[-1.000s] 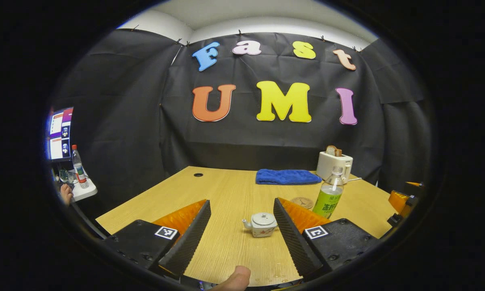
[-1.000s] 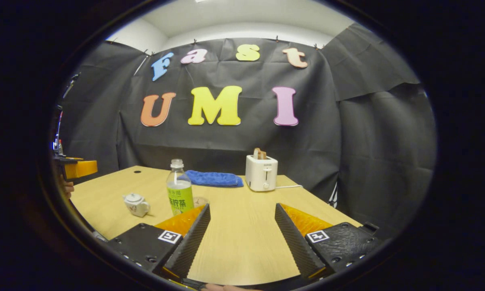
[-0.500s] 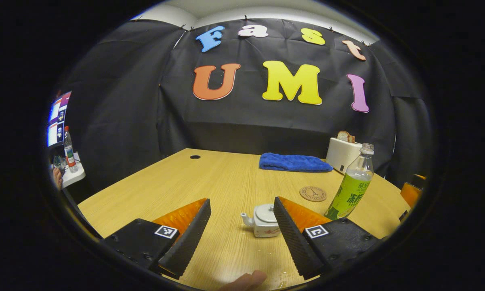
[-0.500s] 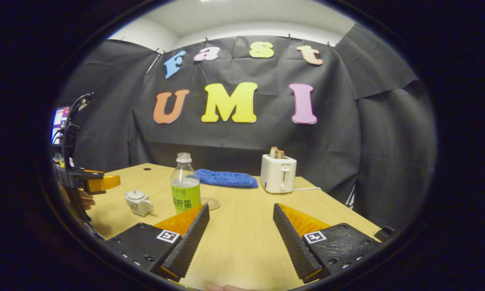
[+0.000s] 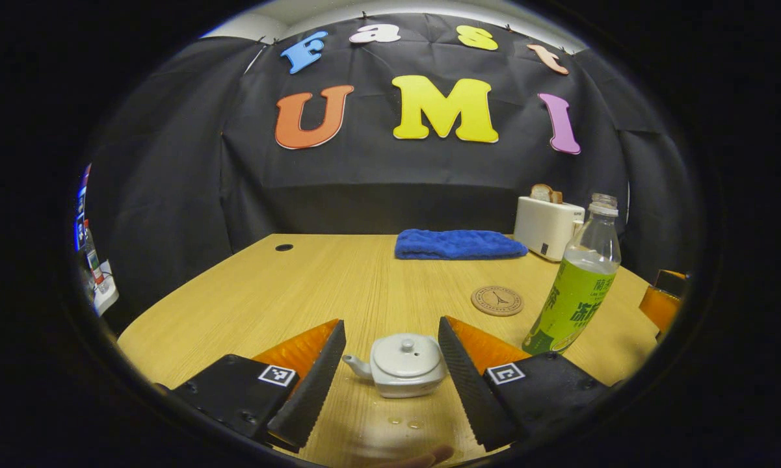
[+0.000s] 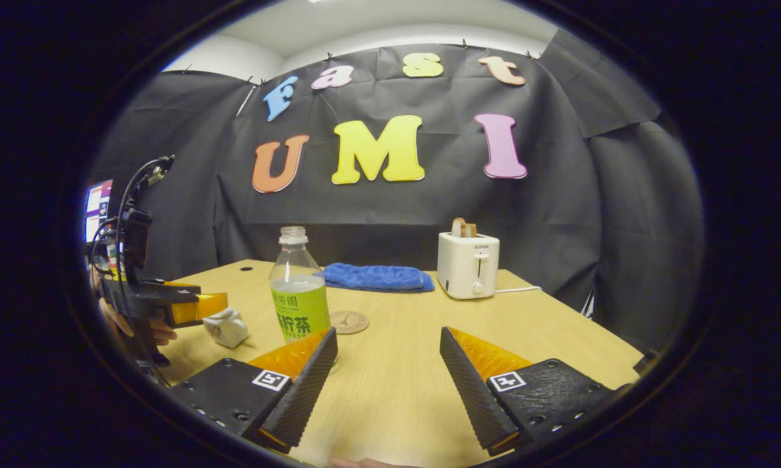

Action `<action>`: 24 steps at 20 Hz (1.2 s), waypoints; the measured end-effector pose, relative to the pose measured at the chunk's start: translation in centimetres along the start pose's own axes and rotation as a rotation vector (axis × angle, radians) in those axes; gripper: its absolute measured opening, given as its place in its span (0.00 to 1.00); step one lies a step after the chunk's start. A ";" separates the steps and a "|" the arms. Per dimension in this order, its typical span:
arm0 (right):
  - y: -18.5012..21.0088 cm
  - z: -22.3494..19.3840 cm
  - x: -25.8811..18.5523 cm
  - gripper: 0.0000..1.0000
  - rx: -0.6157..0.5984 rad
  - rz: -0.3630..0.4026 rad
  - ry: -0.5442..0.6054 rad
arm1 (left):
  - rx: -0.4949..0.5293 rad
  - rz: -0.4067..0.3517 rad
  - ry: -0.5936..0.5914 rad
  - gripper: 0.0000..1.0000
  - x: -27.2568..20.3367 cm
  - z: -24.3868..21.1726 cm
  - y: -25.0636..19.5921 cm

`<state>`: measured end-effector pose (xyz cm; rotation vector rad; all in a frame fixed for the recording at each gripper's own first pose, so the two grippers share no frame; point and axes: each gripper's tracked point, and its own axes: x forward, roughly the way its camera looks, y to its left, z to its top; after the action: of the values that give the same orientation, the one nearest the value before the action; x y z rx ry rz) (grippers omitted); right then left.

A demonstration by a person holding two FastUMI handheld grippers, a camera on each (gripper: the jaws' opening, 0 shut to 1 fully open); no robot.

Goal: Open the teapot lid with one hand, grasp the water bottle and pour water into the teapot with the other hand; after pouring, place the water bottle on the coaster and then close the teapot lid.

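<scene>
A small white teapot (image 5: 404, 365) with its lid on sits on the wooden table (image 5: 338, 286), between the spread fingers of my left gripper (image 5: 390, 383), which is open and does not touch it. A clear bottle with a green label (image 5: 575, 286) and no cap stands upright to the teapot's right. A round cork coaster (image 5: 497, 301) lies behind, between teapot and bottle. In the right gripper view, my right gripper (image 6: 387, 380) is open over bare table, with the bottle (image 6: 297, 292) just beyond its left finger. The left gripper (image 6: 169, 305) partly covers the teapot (image 6: 227, 327).
A folded blue cloth (image 5: 458, 244) and a white toaster (image 5: 549, 227) holding bread stand at the table's far side. A cable hole (image 5: 284, 247) is at the far left. A few water drops (image 5: 403, 422) lie on the table in front of the teapot.
My left gripper has moved forward and lower, so the teapot now sits between its fingers. The right gripper has drifted closer to the bottle. Both stayed open.
</scene>
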<state>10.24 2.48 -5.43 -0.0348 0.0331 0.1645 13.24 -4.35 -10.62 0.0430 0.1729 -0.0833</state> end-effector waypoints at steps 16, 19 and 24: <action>0.3 -0.9 1.3 0.95 0.012 -0.005 0.026 | 0.080 -0.012 -0.031 0.07 1.7 -0.5 -0.3; 1.6 -0.7 1.2 0.94 0.015 0.021 0.031 | 0.083 0.011 -0.062 0.04 1.1 1.2 0.2; 5.0 0.4 0.9 0.95 0.019 0.102 0.004 | 0.052 0.000 -0.108 0.04 -0.2 4.0 0.6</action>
<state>10.27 7.60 -5.20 -0.0143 0.0409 0.2665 13.74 -3.98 -6.63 0.0897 0.0630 -0.0902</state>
